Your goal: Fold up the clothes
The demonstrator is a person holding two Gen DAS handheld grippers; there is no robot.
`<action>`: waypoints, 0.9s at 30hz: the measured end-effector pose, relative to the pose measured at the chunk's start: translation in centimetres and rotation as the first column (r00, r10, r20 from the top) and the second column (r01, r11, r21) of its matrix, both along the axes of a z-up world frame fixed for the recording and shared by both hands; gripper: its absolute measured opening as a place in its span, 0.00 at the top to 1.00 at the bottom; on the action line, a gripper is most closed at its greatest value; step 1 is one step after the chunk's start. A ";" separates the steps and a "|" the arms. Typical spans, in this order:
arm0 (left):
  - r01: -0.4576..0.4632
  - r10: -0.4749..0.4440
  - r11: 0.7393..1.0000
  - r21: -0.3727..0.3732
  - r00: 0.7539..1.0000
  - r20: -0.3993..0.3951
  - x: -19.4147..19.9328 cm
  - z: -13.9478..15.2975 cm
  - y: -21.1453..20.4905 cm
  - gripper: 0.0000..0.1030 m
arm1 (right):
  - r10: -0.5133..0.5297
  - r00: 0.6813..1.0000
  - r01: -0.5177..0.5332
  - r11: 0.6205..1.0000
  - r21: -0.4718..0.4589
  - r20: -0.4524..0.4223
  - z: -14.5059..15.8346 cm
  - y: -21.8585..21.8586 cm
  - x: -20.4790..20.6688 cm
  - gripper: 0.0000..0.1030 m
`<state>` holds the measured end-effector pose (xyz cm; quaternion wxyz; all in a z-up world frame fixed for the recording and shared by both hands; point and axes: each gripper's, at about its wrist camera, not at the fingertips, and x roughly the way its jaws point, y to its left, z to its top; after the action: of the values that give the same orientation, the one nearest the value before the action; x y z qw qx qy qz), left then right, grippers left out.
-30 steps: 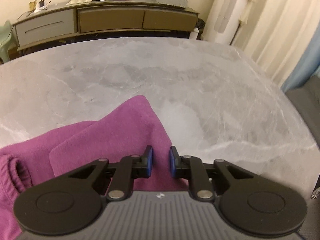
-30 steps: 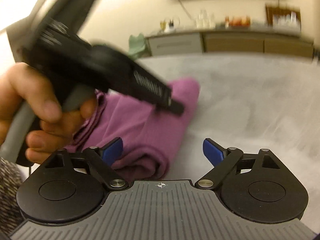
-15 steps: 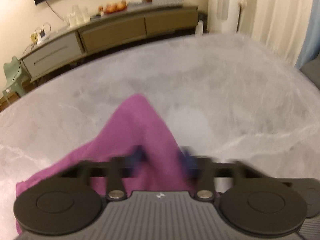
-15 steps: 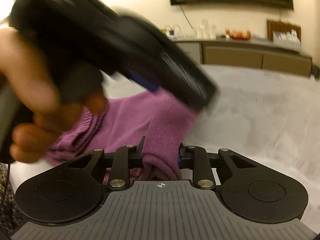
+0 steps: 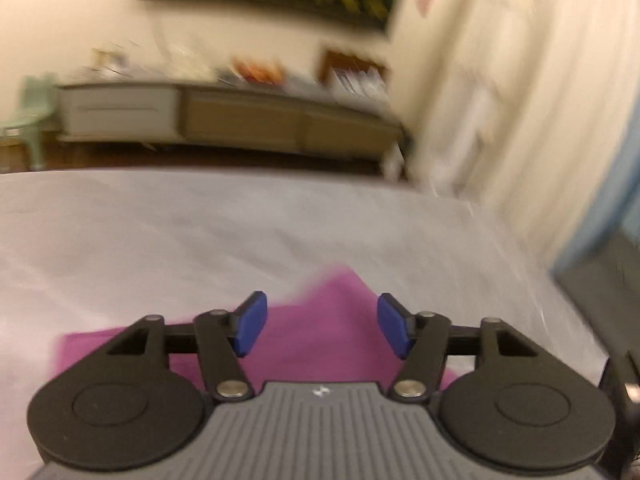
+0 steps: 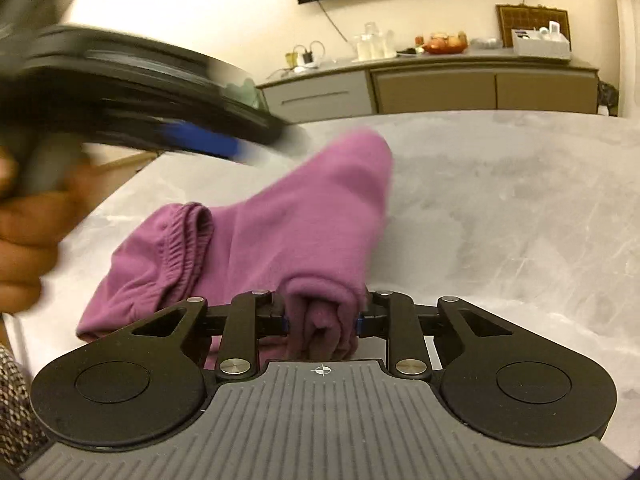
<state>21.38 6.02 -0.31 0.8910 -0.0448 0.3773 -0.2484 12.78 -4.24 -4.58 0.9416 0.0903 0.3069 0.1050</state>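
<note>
Two claws are working: the right claw [image 6: 322, 316] is pinching a bunched purple cloth [image 6: 320, 216] edge, maybe for folding, while the left claw [image 5: 318, 326] is hanging wide apart above it.

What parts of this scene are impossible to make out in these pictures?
- Left wrist view: sideboard items, smeared by motion blur.
- Left wrist view: near part of the purple garment, hidden behind the left gripper.
- Right wrist view: left gripper blurred; its fingers unreadable.
- Right wrist view: right gripper covers the garment's pinched fold.
</note>
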 end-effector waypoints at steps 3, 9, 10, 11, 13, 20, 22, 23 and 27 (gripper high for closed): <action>-0.048 0.045 0.998 -0.043 0.997 -0.058 -1.1 -2.4 5.6 0.65 | -0.024 1.000 0.024 1.000 0.006 -0.013 -0.5 -0.1 0.6 0.76; -0.033 -0.001 0.982 -0.186 0.984 -0.181 -2.4 -9.6 10.0 0.63 | -0.041 0.996 0.050 0.993 -0.107 0.084 1.5 2.6 -0.3 0.77; -0.028 -0.018 0.968 -0.250 0.983 -0.182 -2.3 -9.5 11.0 0.63 | -0.034 0.992 0.052 0.987 -0.154 0.119 2.0 3.9 -0.7 0.77; -0.039 -0.009 0.953 -0.299 0.988 -0.157 -2.3 -8.9 12.3 0.63 | -0.022 0.988 0.054 0.977 -0.204 0.156 2.6 5.4 -1.1 0.77; -0.114 0.073 0.922 -0.370 0.990 -0.121 -2.3 -7.8 15.6 0.59 | 0.040 0.972 0.039 0.945 -0.326 0.231 4.3 9.2 -2.1 0.77; -0.365 0.297 0.783 -0.504 0.931 -0.214 -2.6 -9.1 25.1 0.53 | 0.443 0.878 -0.146 0.610 -0.779 0.182 2.5 27.3 -3.3 0.77; -0.349 0.277 0.809 -0.473 0.936 -0.217 -3.0 -9.7 25.0 0.53 | 0.518 0.854 -0.252 0.469 -0.846 0.033 -1.6 30.7 -2.8 0.77; -0.341 0.267 0.821 -0.458 0.938 -0.219 -3.3 -10.0 24.9 0.52 | 0.534 0.845 -0.280 0.408 -0.869 -0.022 -3.4 31.5 -2.8 0.77; -0.266 0.199 0.875 -0.405 0.959 -0.199 -3.9 -10.1 22.6 0.47 | 0.585 0.808 -0.302 0.308 -0.902 -0.071 -5.0 31.2 -3.3 0.77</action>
<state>17.51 28.60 -10.37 0.8515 -0.3030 0.3718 -0.2118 9.51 26.91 -9.58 0.8099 -0.5159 0.1958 0.1987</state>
